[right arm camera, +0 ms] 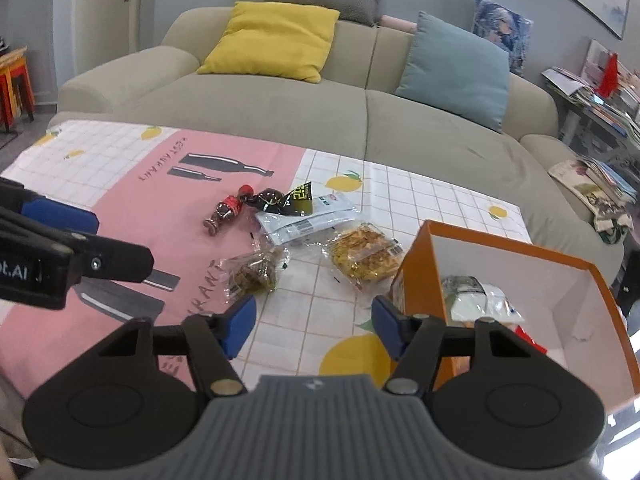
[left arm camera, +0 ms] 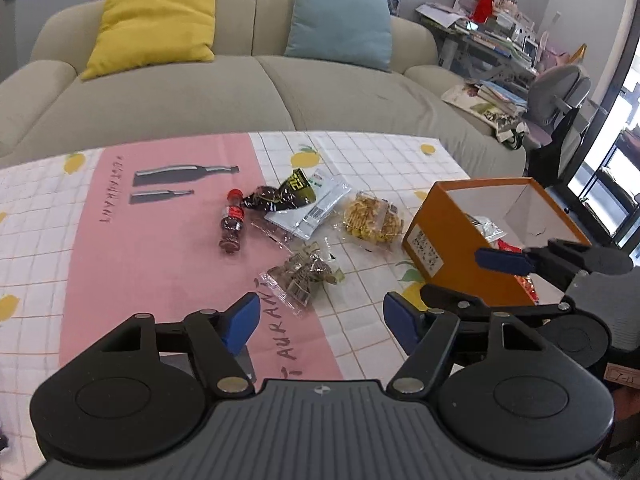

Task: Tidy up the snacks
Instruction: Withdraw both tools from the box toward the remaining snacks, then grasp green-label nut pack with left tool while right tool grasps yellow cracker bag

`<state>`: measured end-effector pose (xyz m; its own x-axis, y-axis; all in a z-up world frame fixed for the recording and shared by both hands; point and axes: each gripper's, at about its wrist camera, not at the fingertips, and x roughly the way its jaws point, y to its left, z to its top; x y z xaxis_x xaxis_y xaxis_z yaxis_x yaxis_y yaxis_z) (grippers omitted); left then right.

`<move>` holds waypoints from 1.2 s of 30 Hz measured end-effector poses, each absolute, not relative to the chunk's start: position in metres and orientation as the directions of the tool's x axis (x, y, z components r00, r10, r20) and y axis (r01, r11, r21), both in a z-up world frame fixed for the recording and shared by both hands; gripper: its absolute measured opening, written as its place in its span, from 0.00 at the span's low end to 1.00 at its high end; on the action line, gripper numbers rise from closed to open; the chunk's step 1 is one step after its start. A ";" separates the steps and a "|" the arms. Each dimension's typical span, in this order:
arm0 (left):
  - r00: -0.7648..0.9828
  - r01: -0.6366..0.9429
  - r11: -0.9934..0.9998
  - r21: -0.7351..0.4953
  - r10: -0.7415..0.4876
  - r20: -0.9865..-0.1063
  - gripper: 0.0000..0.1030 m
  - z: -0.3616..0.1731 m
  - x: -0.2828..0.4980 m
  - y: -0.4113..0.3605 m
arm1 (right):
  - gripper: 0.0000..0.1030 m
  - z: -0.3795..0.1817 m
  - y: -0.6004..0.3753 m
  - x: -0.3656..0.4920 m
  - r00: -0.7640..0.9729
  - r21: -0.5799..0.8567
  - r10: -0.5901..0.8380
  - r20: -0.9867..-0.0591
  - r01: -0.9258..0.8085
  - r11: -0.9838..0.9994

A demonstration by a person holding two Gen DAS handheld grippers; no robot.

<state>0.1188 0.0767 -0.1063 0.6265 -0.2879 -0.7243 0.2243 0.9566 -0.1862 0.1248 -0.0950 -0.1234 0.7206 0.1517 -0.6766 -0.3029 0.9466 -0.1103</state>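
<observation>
Several snacks lie on the pink and white tablecloth [left arm camera: 120, 264]: a small cola bottle [left arm camera: 232, 224] [right arm camera: 224, 212], a black and green packet [left arm camera: 284, 194] [right arm camera: 286, 200], a white packet [left arm camera: 316, 210] [right arm camera: 312, 220], a yellow snack bag [left arm camera: 372, 220] [right arm camera: 366, 258] and a brown snack bag [left arm camera: 304, 274] [right arm camera: 254, 274]. An orange box [left arm camera: 448, 216] [right arm camera: 420, 248] stands at the right with white and red packets [right arm camera: 480, 300] inside. My left gripper [left arm camera: 320, 320] [right arm camera: 104, 240] is open just short of the brown bag. My right gripper [right arm camera: 314, 326] [left arm camera: 476, 280] is open and empty beside the box's near corner.
A beige sofa [left arm camera: 240, 92] with a yellow cushion [left arm camera: 156, 24] and a blue cushion [left arm camera: 340, 20] runs along the table's far edge. At the far right stand a cluttered desk [left arm camera: 492, 28] and a grey chair [left arm camera: 560, 96]. Bare cloth lies left of the bottle.
</observation>
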 end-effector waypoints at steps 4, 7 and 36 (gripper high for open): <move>0.600 0.224 0.952 -0.208 -0.303 -0.741 0.79 -0.127 0.140 0.075 | 0.52 -0.137 -0.091 0.145 0.726 -0.177 0.138 -0.674 -0.341 0.923; 0.586 0.230 0.956 -0.184 -0.287 -0.758 0.78 -0.141 0.156 0.072 | 0.50 -0.151 -0.088 0.159 0.721 -0.244 0.108 -0.684 -0.365 0.898; 0.486 0.278 0.957 -0.087 -0.218 -0.846 0.40 -0.212 0.227 0.042 | 0.05 -0.244 -0.064 0.227 0.727 -0.531 -0.128 -0.675 -0.359 0.767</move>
